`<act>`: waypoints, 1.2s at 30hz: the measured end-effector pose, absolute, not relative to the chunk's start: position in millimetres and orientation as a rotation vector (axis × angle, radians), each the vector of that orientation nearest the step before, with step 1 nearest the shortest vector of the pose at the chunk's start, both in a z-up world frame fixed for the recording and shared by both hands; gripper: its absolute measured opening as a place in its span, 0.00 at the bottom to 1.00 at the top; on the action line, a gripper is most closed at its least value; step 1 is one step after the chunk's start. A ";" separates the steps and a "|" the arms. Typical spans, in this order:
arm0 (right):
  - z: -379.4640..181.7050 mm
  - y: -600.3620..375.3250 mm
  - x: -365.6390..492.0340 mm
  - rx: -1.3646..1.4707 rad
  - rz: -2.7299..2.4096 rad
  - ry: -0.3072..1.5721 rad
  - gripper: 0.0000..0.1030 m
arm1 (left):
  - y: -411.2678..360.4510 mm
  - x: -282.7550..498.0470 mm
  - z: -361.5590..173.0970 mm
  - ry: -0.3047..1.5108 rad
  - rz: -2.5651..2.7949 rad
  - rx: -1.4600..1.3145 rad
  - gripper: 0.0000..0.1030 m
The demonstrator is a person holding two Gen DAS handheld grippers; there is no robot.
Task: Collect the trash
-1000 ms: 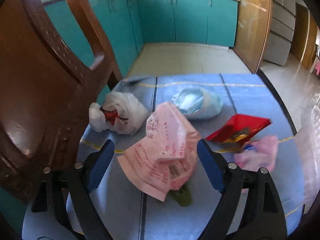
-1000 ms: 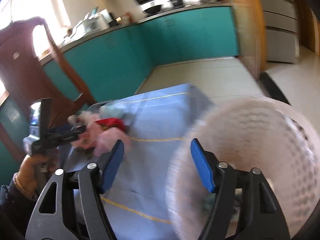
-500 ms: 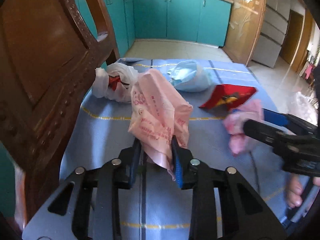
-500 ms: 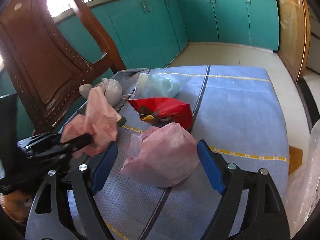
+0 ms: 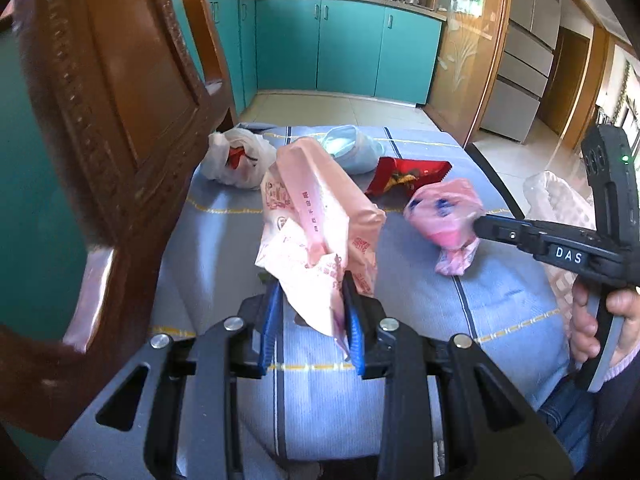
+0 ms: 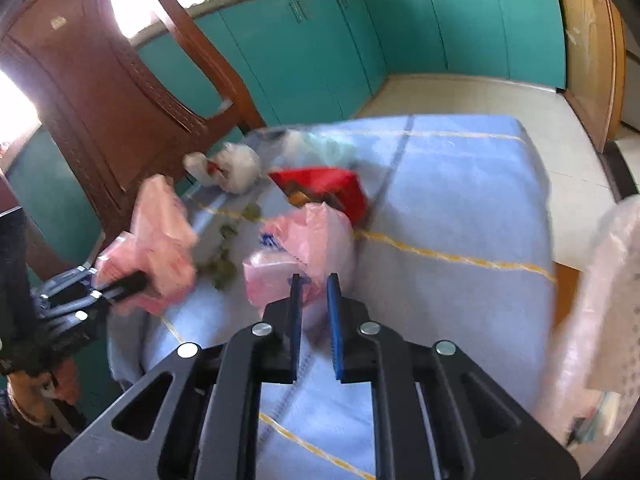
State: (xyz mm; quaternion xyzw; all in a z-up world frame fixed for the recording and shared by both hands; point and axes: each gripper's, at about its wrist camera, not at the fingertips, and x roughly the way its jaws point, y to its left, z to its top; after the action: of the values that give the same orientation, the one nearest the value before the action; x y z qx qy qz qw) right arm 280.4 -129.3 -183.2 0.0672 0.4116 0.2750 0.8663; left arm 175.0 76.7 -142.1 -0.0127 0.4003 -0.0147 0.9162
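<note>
Pinching a printed pink paper bag (image 5: 320, 224) in my left hand-held gripper (image 5: 312, 312), my right hand-held gripper (image 6: 314, 312) closing on a crumpled pink plastic bag (image 6: 304, 248); thin film may slip free.

Teal kitchen cabinets (image 5: 348, 44) are lining the far wall; a carved dark-wood chair (image 5: 100, 120) is standing left, daylight glaring over the pale tiled floor (image 6: 472, 96).

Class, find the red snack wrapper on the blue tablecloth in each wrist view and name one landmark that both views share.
Left wrist view: the red snack wrapper lies right of centre, beyond the pink bag held in the left gripper.
Right wrist view: the wrapper lies at centre, just beyond the small pink bag pinched in the right gripper, whose jaws are closing.
Shared landmark: the white plastic bag, left of the wrapper in both.
</note>
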 end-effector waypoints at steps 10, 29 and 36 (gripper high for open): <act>-165.2 -160.1 279.8 0.158 0.357 0.735 0.73 | 70.0 168.1 -152.1 0.860 -0.060 -0.035 0.29; -196.6 -79.9 277.5 -0.122 0.505 0.794 0.32 | 72.8 168.2 -160.5 0.903 -0.084 -0.107 0.64; -185.5 -101.9 279.3 -0.013 0.495 0.800 0.48 | 75.6 170.1 -157.0 0.887 -0.064 -0.122 0.78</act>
State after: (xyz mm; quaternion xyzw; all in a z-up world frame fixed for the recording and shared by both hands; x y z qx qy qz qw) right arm 279.3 -101.9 -185.5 -0.0064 0.3855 0.2386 0.8913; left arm 170.1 75.6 -157.0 -0.0592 0.4288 -0.0308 0.9009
